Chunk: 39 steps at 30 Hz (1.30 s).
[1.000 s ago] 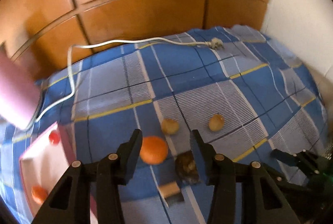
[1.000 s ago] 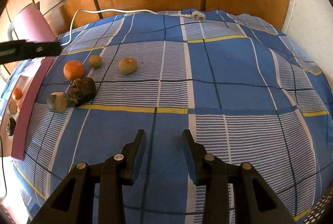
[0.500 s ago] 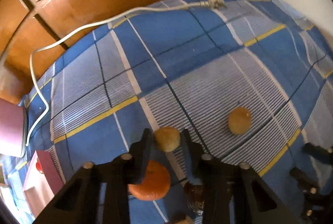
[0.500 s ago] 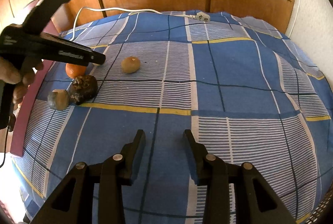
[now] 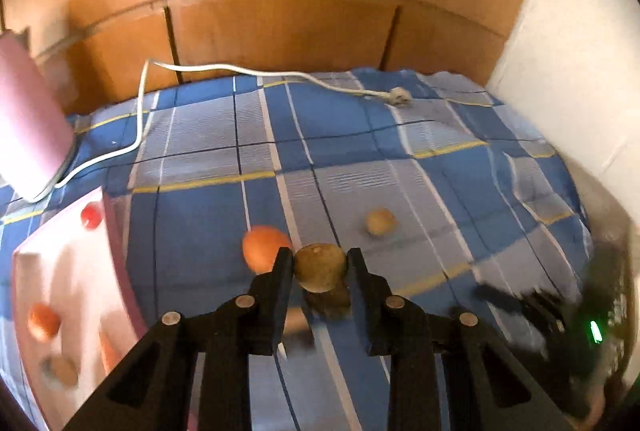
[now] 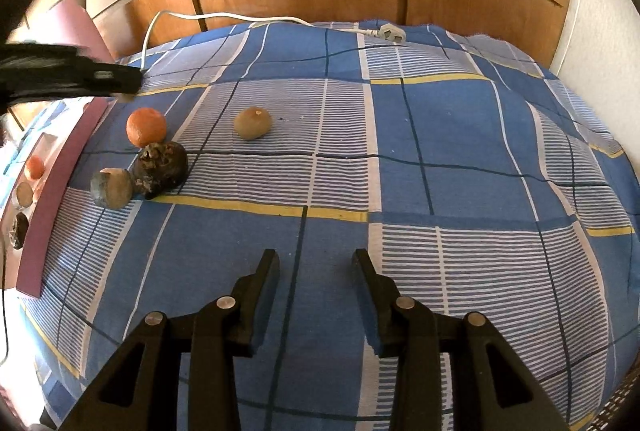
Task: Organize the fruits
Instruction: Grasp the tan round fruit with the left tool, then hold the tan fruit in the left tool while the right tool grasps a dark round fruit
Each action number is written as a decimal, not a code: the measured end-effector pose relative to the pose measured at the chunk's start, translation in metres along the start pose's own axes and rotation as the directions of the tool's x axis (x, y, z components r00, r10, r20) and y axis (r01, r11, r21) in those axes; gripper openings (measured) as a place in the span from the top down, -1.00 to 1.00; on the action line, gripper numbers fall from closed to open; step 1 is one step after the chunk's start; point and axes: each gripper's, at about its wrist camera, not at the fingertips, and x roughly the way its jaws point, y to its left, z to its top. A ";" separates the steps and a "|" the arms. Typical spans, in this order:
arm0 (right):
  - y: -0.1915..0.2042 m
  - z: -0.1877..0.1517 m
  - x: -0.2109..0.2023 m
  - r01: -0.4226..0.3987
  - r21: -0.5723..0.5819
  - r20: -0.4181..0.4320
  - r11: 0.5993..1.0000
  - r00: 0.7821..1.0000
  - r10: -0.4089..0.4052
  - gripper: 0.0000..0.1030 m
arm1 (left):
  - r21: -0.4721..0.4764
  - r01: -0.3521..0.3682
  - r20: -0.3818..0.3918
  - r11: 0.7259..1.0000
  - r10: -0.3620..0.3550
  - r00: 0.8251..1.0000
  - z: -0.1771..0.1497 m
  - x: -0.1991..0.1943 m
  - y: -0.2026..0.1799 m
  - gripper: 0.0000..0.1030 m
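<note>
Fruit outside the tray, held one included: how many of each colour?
Orange fruit: 1
Tan fruit: 2, one lying, one held in the left gripper
Dark shrivelled fruit: 1
Grey cut piece: 1
Total: 5

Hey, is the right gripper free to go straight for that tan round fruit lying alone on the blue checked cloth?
Probably yes: the right gripper is open and empty, and only bare cloth lies between it and the tan fruit.

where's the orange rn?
Right wrist view, left side: orange on the bedspread, touching the dark fruit, near the pink tray.
</note>
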 end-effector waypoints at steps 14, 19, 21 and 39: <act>-0.001 0.002 0.000 -0.003 -0.001 -0.018 1.000 1.000 0.003 0.26 | 0.000 -0.144 0.009 0.990 0.144 0.990 -0.109 0.013 -0.010 0.43; 0.000 0.000 -0.001 -0.003 -0.007 -0.010 1.000 1.000 0.003 0.26 | -0.019 -0.153 0.027 0.988 0.153 0.988 -0.114 0.017 -0.004 0.30; 0.001 0.000 -0.001 0.007 -0.012 -0.010 1.000 1.000 -0.007 0.26 | -0.028 -0.157 0.042 0.987 0.158 0.987 -0.116 0.018 -0.004 0.29; 0.010 0.013 -0.012 -0.048 -0.019 -0.065 0.999 0.997 0.047 0.26 | -0.010 -0.170 0.098 0.985 0.170 0.980 -0.123 0.019 -0.007 0.29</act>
